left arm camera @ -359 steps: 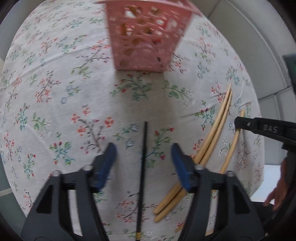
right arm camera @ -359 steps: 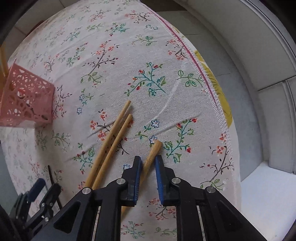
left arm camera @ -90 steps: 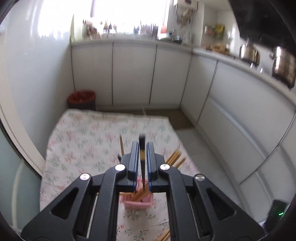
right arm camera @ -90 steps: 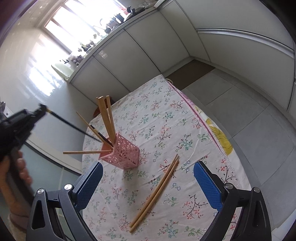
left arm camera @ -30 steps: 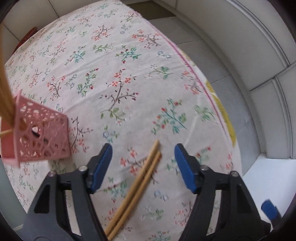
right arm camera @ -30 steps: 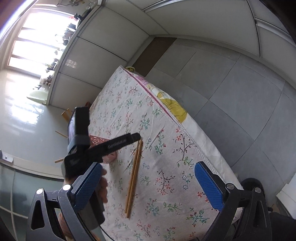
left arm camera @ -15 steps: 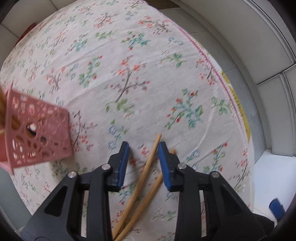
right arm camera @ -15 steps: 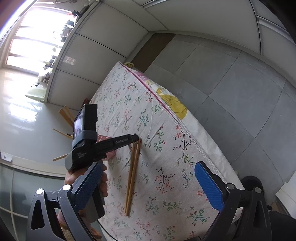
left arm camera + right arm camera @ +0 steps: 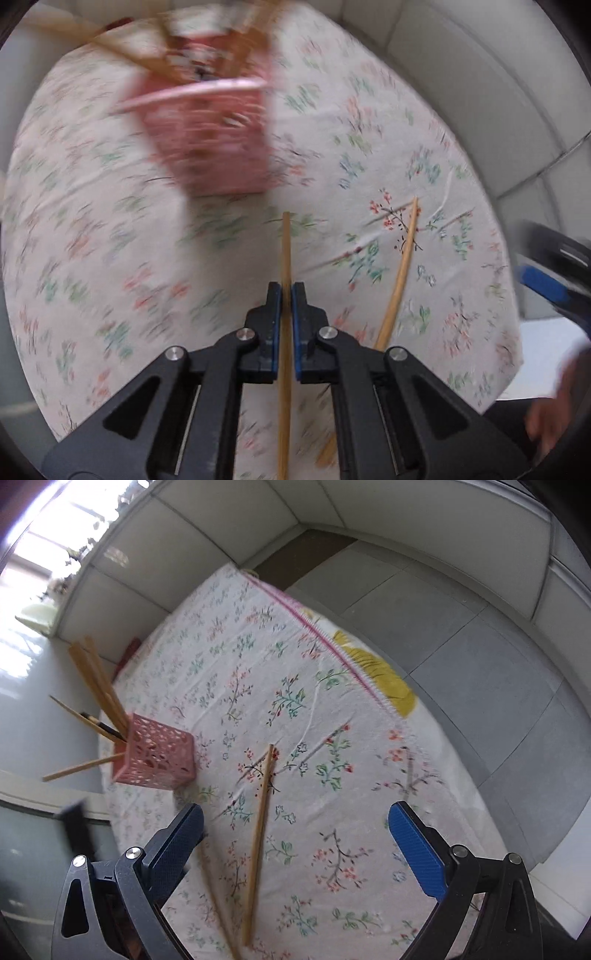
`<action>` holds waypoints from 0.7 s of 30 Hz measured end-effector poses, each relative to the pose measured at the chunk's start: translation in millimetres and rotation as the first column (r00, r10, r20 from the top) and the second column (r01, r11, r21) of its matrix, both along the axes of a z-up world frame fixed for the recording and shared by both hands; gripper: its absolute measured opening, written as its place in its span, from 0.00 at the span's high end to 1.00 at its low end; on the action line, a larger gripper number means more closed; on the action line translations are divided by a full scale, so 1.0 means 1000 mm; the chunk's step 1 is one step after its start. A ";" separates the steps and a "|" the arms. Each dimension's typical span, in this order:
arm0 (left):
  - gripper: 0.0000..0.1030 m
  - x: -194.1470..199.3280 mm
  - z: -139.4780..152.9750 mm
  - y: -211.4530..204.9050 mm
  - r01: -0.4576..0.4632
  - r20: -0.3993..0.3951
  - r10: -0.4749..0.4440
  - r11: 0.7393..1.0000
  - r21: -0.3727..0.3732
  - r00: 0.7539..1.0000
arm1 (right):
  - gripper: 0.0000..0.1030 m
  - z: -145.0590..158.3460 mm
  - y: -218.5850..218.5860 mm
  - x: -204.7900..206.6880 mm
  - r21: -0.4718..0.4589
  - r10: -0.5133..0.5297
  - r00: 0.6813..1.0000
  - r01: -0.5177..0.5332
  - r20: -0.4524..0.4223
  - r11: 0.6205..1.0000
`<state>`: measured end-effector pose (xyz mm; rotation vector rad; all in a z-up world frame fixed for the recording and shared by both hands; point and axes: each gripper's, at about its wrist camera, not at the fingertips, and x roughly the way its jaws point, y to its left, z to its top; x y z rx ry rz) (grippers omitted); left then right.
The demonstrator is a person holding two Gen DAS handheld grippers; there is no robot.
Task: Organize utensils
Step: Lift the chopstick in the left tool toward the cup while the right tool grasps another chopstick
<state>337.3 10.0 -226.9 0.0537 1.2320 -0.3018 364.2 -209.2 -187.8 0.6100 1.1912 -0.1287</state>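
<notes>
Left gripper clamped on a bamboo chopstick, long axis running straight ahead toward the pink basket. Right gripper spread wide above the other chopstick lying lengthwise on the floral cloth, tip pointing away.

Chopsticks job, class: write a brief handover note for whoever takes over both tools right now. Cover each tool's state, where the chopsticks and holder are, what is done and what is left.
Left tool: shut on one wooden chopstick, lifted over the floral tablecloth.
Right tool: open, empty, above the cloth.
Pink lattice holder: stands on the cloth, already holding several wooden chopsticks and a dark one.
Done: most chopsticks are in the holder.
Left: drop the held chopstick into the holder, then pick up the last loose chopstick lying flat on the cloth and add it.
</notes>
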 end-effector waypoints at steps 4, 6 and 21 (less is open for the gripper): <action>0.94 -0.026 0.033 0.038 -0.024 0.123 0.025 1.000 -0.006 0.992 | 0.02 -0.031 0.043 0.038 -0.160 0.035 0.989 -0.058 -0.147 0.985; 0.94 -0.036 0.048 0.054 -0.036 0.184 0.034 0.999 0.005 0.982 | 0.02 -0.050 0.054 0.049 -0.153 0.014 0.977 -0.047 -0.212 0.987; 0.94 -0.062 0.087 0.078 -0.091 0.313 0.106 0.994 -0.061 0.944 | 0.94 -0.032 0.084 0.015 -0.115 0.121 0.991 -0.128 -0.061 0.985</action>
